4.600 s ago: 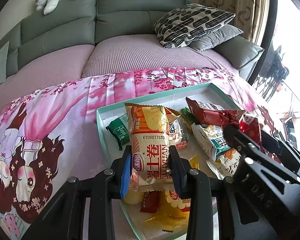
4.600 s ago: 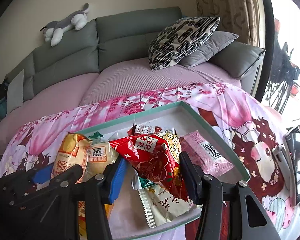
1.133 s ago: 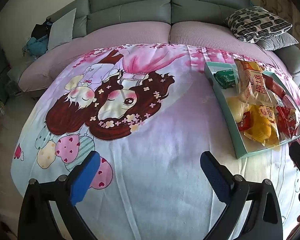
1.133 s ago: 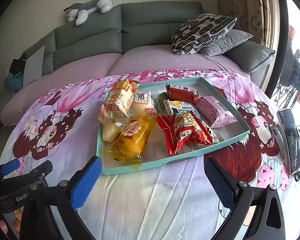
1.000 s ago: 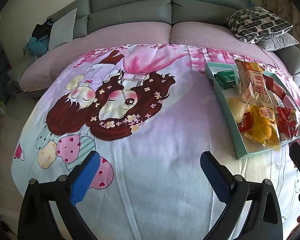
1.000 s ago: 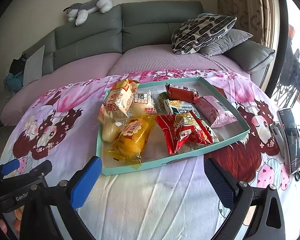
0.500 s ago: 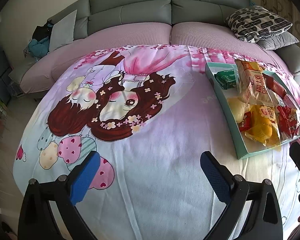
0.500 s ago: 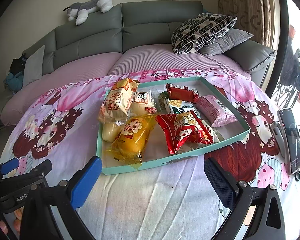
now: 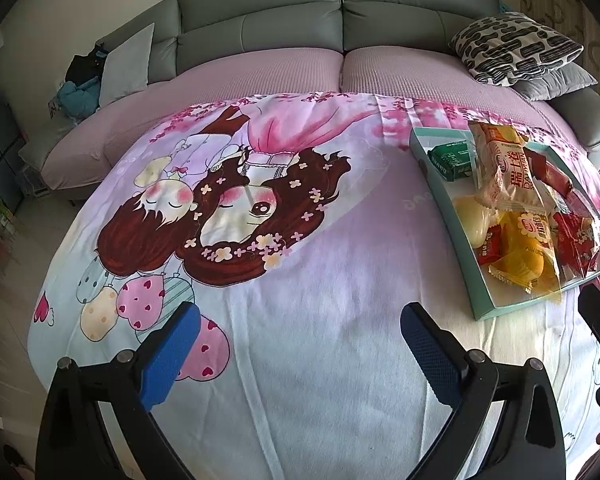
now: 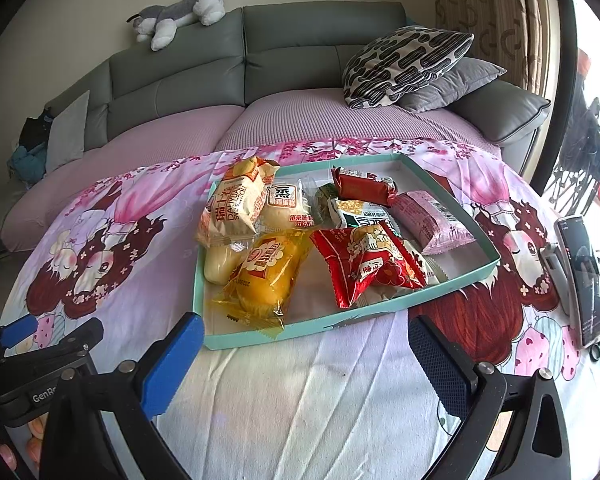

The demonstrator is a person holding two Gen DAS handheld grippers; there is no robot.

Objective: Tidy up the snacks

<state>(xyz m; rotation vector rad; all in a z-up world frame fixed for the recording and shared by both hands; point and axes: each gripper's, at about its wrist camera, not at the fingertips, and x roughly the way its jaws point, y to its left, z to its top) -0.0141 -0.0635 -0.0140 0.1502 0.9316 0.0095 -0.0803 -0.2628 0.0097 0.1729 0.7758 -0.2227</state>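
A big grey sofa point(image 10: 260, 64) sits at the far side, w/ a toy dog point(image 10: 180, 12) lying on top of its back and a black & white pillow point(image 10: 404, 64) at the right end. In front of it is a pink cartoon sheet point(image 9: 260, 280) w/ a girl's face on it, spread over the near surface.

The teal tray point(image 10: 380, 312) lies flat on the sheet, in the middle of the right cam view & at the right edge of the left cam view. All the snacks are inside it. On the tray's left: a tan roll bag point(image 10: 236, 204) leaning on the far-left wall, and a yellow cake bag point(image 10: 264, 276) at the near-left, its edge poking over the rim. In the middle is a red bag point(image 10: 364, 264). On the right is a pink bag point(image 10: 432, 216). At the far side is a small dark red pack point(image 10: 360, 186).

A phone point(image 10: 584, 272) stands at the right, apart from the tray.

Left gripper point(image 9: 300, 344) is wide open, holding nothing, over bare sheet, left of the tray. Right gripper point(image 10: 304, 360) is wide open too, empty, just on the near side of the tray.
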